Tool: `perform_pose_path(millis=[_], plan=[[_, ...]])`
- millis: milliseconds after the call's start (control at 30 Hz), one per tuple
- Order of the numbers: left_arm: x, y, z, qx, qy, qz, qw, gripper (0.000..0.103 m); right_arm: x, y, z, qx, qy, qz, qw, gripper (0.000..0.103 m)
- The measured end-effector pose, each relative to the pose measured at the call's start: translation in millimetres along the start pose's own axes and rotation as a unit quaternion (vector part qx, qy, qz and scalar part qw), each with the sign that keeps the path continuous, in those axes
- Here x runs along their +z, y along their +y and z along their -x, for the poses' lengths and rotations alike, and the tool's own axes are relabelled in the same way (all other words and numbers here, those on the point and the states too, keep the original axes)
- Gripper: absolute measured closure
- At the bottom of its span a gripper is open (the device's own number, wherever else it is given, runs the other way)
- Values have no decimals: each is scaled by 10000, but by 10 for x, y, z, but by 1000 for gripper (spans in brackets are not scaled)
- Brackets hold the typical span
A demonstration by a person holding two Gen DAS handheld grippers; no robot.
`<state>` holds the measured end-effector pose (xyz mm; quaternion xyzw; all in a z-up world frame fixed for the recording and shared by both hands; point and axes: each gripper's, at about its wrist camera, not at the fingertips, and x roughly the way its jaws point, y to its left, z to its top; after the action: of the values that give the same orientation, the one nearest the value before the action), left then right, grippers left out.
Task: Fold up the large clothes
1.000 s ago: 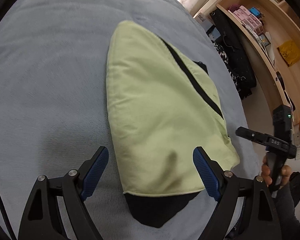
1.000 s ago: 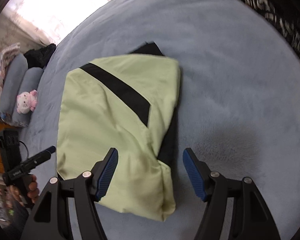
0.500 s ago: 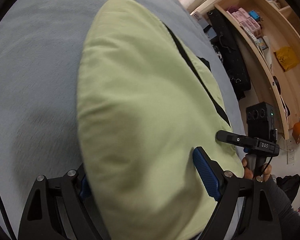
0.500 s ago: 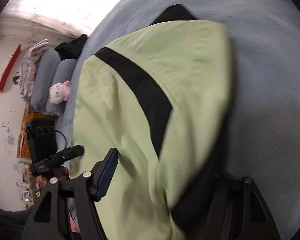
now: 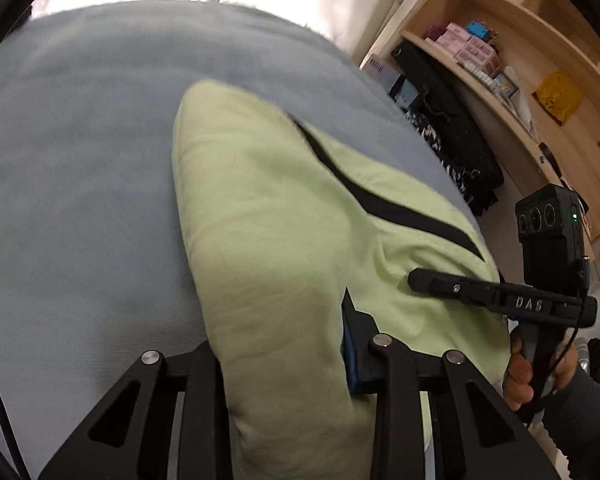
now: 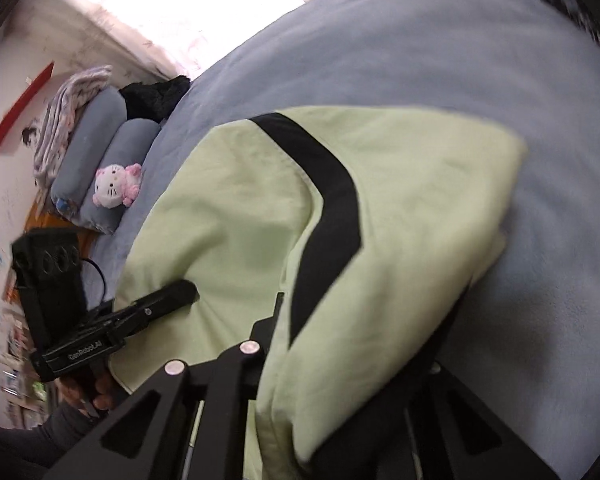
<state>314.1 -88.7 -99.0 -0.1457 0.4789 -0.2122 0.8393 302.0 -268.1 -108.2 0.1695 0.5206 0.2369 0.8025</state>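
Both jaws just closed: left gripper (image 5: 284, 356) and right gripper (image 6: 340, 364) each clamped on near edge of green garment (image 5: 284, 216) lying folded on grey bedspread (image 5: 76, 184); pillows (image 6: 100, 160), plush toy (image 6: 114, 186) far left; shelving (image 5: 512, 92) right; bare bedspread beyond.

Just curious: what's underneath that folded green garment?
A grey-blue blanket spreads out around the green garment. Black fabric peeks from beneath one edge; anything else underneath is covered.
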Motion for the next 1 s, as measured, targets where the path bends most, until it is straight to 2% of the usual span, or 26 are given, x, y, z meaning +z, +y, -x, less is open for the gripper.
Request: perform_pose_path(millis=[100,267,400,567,800,1000], plan=[[58,73,378,36,-173,-93,9998,75,27,383,71,-15,-119,161,9998,91],[174,382,1161,145,-423,-113,9989,75,136,1036,124,248,-350,391,9983,91],[377,700,1768,388,-598,-247,9971,74,285,1601,38,470,-536,577,9958,91],[691,1173,2321,778,-782,-511,9926,74,595,2259,-278,704,-695,834,9916,91],[1436,2091,2471,988,-858,-698,9889,74,1266,2779,-982,968,-861,750,9887,91],[2049,2922,2144,1030,-883,-760,9878,74,1945,2930,-1811,1099,-937,662,9873,91]])
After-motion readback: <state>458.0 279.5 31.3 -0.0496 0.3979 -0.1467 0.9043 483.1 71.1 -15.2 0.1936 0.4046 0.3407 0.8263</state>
